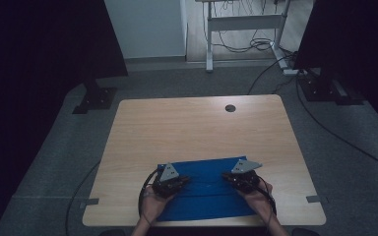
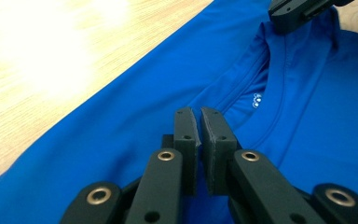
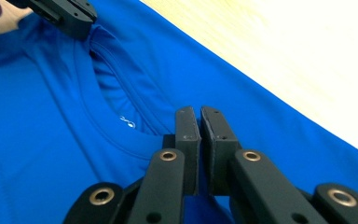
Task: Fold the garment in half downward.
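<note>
A blue T-shirt (image 1: 206, 194) lies flat on the near part of the wooden table (image 1: 192, 128), between the person's two hands. My left gripper (image 1: 186, 181) rests on its left side and my right gripper (image 1: 225, 177) on its right, tips pointing toward each other. In the left gripper view the left gripper (image 2: 199, 112) is shut, its jaws low over the shirt (image 2: 112, 140) just beside the collar (image 2: 266, 88). In the right gripper view the right gripper (image 3: 199, 111) is shut too, at the collar (image 3: 116, 126) rim. I cannot tell whether cloth is pinched in either.
A round cable hole (image 1: 230, 108) sits near the table's far edge. Dark stands (image 1: 94, 98) and cables (image 1: 325, 128) lie on the grey floor around the table. A white desk frame (image 1: 246, 22) stands at the back.
</note>
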Demonstrator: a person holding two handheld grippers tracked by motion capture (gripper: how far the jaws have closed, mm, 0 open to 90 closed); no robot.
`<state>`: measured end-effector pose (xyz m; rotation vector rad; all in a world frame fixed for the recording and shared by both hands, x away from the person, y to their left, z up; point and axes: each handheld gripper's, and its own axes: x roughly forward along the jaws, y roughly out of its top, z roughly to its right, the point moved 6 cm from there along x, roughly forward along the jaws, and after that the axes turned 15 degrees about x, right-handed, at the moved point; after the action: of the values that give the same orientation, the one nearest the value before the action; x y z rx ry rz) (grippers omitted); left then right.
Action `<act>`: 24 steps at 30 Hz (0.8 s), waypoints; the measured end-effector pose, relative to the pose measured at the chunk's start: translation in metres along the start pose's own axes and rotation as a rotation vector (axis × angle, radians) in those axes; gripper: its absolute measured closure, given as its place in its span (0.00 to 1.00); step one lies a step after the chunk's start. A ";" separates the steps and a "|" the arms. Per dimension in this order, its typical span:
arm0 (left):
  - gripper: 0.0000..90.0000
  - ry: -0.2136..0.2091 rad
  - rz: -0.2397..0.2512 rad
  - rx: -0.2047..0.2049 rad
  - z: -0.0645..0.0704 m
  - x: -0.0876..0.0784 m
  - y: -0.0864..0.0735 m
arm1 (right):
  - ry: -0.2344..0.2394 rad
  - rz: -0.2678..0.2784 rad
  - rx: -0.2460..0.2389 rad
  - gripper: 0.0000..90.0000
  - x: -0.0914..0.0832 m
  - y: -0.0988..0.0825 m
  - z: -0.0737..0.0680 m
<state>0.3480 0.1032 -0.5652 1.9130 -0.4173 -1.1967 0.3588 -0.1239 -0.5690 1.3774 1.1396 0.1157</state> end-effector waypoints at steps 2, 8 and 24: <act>0.95 -0.002 0.009 -0.002 0.003 -0.003 0.000 | 0.016 0.008 0.010 0.95 -0.005 -0.001 -0.003; 0.95 -0.015 0.023 -0.011 0.014 -0.012 -0.003 | 0.057 0.021 0.019 0.95 -0.018 -0.007 -0.015; 0.94 -0.064 0.027 -0.033 0.050 -0.028 -0.021 | 0.116 0.005 0.035 0.95 -0.044 -0.042 -0.036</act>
<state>0.2881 0.1112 -0.5759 1.8398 -0.4530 -1.2425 0.2899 -0.1387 -0.5700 1.4197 1.2393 0.1816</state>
